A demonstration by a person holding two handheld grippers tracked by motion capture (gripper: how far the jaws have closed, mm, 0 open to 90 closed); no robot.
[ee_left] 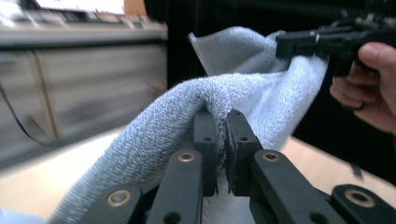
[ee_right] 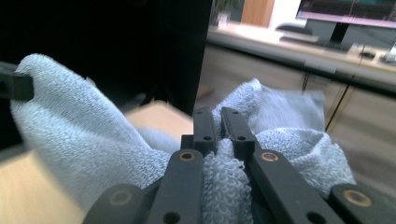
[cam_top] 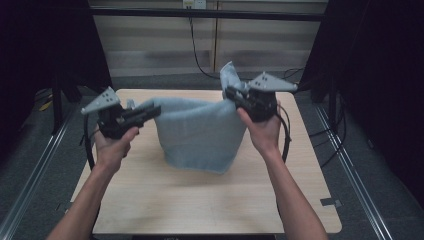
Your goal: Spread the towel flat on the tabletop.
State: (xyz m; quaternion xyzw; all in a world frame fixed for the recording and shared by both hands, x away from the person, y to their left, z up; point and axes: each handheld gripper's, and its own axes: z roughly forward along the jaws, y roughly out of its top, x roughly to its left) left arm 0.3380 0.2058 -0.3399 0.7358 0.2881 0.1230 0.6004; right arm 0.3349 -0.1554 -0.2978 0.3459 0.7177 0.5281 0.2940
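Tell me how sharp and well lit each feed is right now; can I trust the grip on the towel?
High view: dim, dark at both sides, slightly soft, yet the towel hanging between left gripper and right gripper reads clearly. Left gripper view: jaws and terry loops crisp, background cabinets blurred. Right gripper view: nearby towel sharp, far flap and bright desk behind blurred.

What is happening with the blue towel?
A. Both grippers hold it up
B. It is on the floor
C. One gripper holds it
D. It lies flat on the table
A: the left gripper and the right gripper each pinch an upper edge of the towel, which hangs between them.
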